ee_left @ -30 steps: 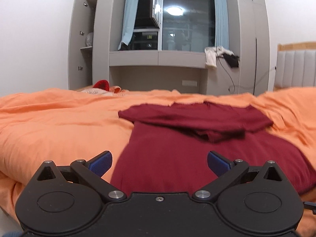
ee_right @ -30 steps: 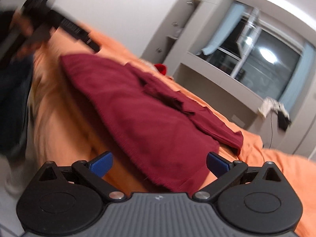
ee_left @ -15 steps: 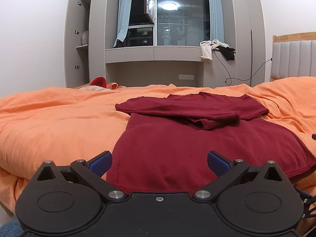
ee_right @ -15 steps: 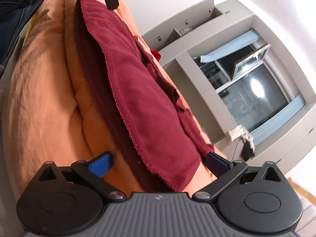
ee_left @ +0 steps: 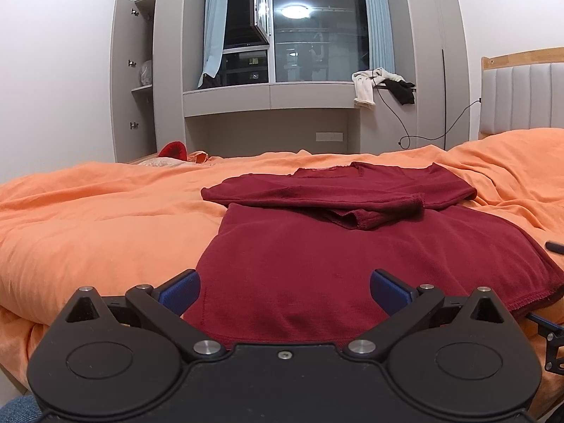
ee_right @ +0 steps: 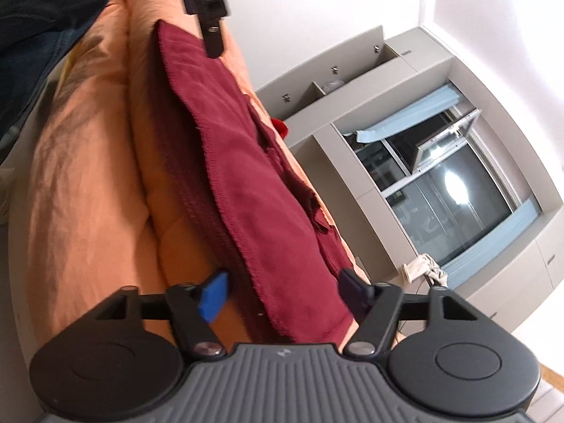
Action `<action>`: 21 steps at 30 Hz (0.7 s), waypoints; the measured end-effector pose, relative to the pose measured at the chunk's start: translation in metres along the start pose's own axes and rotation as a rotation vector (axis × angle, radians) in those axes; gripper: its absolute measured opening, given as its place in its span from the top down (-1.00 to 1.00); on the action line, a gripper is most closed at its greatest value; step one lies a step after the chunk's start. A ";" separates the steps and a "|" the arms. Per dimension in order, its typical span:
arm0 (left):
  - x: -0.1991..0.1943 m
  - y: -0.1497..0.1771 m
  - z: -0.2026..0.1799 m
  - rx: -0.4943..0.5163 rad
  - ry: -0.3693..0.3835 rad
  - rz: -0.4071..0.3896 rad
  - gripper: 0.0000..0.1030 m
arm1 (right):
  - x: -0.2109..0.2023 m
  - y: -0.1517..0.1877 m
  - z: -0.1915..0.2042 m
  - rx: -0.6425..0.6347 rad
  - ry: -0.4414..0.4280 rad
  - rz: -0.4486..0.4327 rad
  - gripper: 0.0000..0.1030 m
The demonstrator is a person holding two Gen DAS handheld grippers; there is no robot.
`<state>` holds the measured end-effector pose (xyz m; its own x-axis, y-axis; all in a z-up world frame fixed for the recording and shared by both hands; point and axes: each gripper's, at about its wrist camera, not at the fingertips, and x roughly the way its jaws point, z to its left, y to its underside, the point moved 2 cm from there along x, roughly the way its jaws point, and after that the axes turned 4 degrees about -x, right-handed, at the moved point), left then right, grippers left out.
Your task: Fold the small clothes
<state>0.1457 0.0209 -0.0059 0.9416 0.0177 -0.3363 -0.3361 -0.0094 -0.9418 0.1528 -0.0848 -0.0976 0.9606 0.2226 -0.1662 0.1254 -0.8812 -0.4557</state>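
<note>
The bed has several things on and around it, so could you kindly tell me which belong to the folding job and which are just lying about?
Job:
- dark red top, sleeves folded across
- right claw, closing around its hem corner
- left claw, open at the hem

Lying about:
- orange duvet
- red item
- white garment
- black garment

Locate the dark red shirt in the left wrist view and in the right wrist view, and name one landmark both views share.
Left wrist view: the dark red shirt lies flat on the orange bedcover, centre to lower right, sleeves folded across its far end.
Right wrist view: the shirt runs diagonally from top centre to bottom centre; the picture is rolled, and its hem corner lies between the closing right gripper jaws.
Shared landmark: the window with the reflected ceiling light.
</note>
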 end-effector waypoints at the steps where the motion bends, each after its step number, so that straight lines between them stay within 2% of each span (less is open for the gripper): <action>1: 0.000 0.000 -0.001 0.003 0.000 -0.001 -0.99 | 0.001 -0.002 0.001 -0.010 0.001 -0.001 -0.23; 5: 0.001 0.001 -0.001 0.012 0.004 -0.001 -0.99 | 0.006 -0.005 0.009 -0.020 0.003 -0.016 -0.21; 6: 0.001 0.001 -0.002 0.015 0.005 -0.001 -0.99 | 0.004 -0.006 0.011 -0.022 0.004 -0.019 -0.12; 8: 0.001 0.001 -0.004 0.023 0.010 -0.002 -0.99 | 0.003 -0.007 0.009 -0.013 -0.005 -0.029 0.17; 10: -0.001 0.002 -0.006 0.037 0.031 -0.010 -0.99 | -0.001 -0.009 0.011 -0.012 0.018 -0.045 0.63; 14: -0.011 0.006 -0.018 0.106 0.116 -0.052 -0.99 | 0.003 -0.009 0.002 0.019 0.064 -0.023 0.64; 18: -0.015 0.013 -0.039 0.228 0.177 -0.069 -0.99 | 0.012 -0.009 -0.009 0.061 0.102 0.019 0.65; 21: -0.010 0.019 -0.054 0.310 0.190 -0.054 -0.99 | 0.012 -0.013 -0.026 0.148 0.126 0.004 0.79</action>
<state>0.1307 -0.0337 -0.0201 0.9353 -0.1766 -0.3065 -0.2482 0.2900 -0.9243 0.1688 -0.0816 -0.0704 0.9856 0.1576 -0.0619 0.0929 -0.8088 -0.5807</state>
